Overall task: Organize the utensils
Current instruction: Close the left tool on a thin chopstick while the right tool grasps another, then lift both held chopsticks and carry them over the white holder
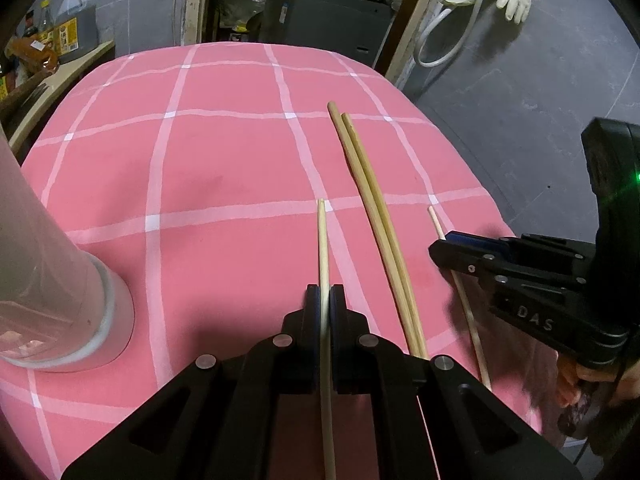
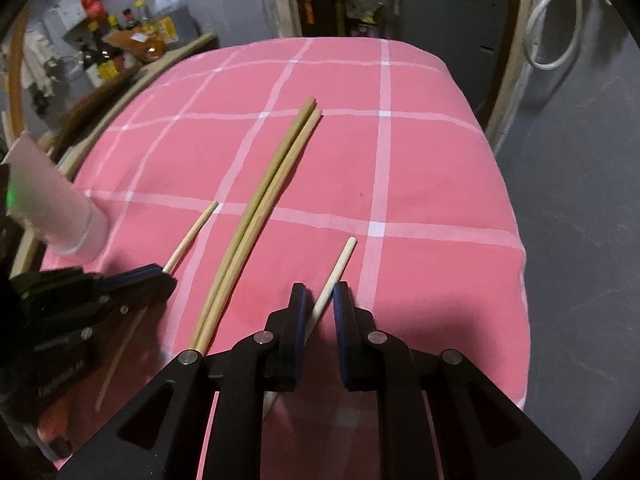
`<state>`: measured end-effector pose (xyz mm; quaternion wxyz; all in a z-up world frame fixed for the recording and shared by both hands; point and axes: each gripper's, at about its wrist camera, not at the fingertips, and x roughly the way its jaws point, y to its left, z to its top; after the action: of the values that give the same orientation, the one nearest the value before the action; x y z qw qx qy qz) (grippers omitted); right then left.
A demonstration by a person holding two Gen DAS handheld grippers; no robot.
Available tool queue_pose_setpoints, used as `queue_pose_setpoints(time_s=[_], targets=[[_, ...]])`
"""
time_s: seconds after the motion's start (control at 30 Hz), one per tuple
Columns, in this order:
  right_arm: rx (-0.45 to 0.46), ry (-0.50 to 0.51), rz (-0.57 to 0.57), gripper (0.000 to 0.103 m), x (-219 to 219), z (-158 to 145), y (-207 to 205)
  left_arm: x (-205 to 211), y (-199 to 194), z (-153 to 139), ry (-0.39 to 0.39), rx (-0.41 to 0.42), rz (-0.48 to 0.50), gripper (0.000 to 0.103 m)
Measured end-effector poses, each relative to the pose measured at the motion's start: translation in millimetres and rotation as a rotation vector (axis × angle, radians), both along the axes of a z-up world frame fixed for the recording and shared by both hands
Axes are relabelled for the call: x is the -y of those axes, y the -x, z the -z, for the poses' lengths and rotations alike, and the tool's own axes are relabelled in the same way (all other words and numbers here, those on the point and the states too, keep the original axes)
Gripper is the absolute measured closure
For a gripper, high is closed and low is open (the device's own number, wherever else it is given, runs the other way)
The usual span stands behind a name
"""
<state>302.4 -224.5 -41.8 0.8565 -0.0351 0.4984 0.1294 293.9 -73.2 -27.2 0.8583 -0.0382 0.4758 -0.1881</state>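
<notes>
Left gripper (image 1: 325,300) has its jaws clamped on one pale chopstick (image 1: 322,240), gripped around mid-length with the tip sticking out ahead over the pink checked cloth (image 1: 224,160). Right gripper (image 2: 320,300) has a second pale chopstick (image 2: 338,268) between its jaws. That stick runs diagonally and leans on the left-hand pad, while a gap shows on the other side, so the jaws are nearly together but I judge the hold loose, maybe not a real clamp.

Two longer, darker chopsticks (image 1: 372,208) lie side by side, touching, flat on the desk between the two grippers. A tall translucent cup (image 1: 52,272) stands at the left edge of the desk, well apart from the sticks; likely the holder they go into.

Risks from here:
- Right stick sits skewed in the jaws. Any lift or tilt could let it pivot or slip out onto the cloth.
- Left stick is thin and held at a single point; a swing toward the cup could make it rotate in the pads and miss the rim.
- Cup looks light and tall. A poke from a stick tip or gripper body could tip it, especially on soft, wrinkly cloth.
- Grippers are near each other, so crossing paths could knock the lying pair or roll it off the near edge.
</notes>
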Motion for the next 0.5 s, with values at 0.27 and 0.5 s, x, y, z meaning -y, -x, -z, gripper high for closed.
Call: queue_pose_setpoints(time_s=[0.27, 0.5], targets=[[0.056, -0.174, 0.097, 0.100, 13.0, 2.7, 15.4, -8.5, 10.0, -1.8, 0.037, 0.025, -0.039, 0.100], [0.177, -0.376, 0.068, 0.100, 20.2, -7.9, 46.4, -17.4, 27.1, -14.7, 0.068, 0.118, -0.064, 0.100]])
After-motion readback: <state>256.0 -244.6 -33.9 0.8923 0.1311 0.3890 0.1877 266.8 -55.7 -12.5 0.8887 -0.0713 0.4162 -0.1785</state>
